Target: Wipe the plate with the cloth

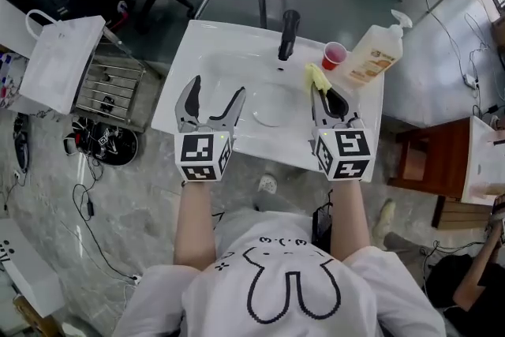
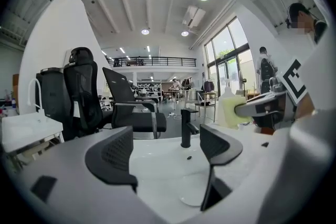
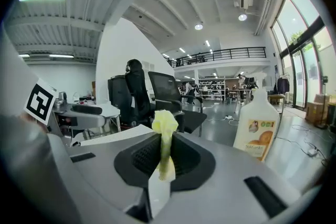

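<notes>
Plate [image 1: 271, 106] lies flat in the sink [image 1: 211, 51], between your two claws. Your right claw [image 1: 318, 91] is clamped on the yellow cloth [image 1: 317, 76], tuft poking forward, ready to wipe. Your left claw [image 1: 217, 87] hangs wide and empty, probably to steady the rim.

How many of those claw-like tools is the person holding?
2. The left tool is open above the white sink, near the plate. The right tool, beside it, is shut on a yellow cloth. None seems hidden.
</notes>
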Tool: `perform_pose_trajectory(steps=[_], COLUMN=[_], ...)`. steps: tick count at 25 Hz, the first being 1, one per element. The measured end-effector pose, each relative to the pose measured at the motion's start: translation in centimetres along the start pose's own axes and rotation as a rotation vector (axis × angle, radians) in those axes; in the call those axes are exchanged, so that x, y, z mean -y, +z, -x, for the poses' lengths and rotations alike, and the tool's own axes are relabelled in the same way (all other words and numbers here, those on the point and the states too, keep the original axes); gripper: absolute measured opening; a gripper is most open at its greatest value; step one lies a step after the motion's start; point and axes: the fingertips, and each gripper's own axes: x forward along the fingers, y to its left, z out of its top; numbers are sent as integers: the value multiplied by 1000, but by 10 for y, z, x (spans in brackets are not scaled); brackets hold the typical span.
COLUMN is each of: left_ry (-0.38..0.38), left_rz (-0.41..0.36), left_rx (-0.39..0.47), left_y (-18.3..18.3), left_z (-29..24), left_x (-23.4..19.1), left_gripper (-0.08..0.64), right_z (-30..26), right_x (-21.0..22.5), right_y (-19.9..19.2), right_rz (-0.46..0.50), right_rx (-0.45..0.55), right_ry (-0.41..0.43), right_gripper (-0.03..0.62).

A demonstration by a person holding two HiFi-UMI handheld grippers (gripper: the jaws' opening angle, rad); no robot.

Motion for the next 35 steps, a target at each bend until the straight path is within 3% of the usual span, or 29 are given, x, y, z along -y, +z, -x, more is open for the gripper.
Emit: perform_pose_trajectory(steps=[6, 14, 30, 35], left_ry=[-4, -43, -236, -341], left_rz=[89, 109, 89, 61], left_rx=[-88, -200, -472, -579], left_y=[-41, -84, -154, -174], left_z=[-23, -36, -107, -123], left_x=[2, 6, 15, 28], left_gripper=[400, 400, 400, 400], right_z=[-23, -37, -87, -95], right_x=[3, 1, 8, 8], right_y=[-48, -98, -182, -210], right_rz=[-19, -113, -174, -190], right_rx=[-114, -216, -504, -636], right_ry=[31, 31, 7, 30], right_gripper=[51, 51, 51, 51])
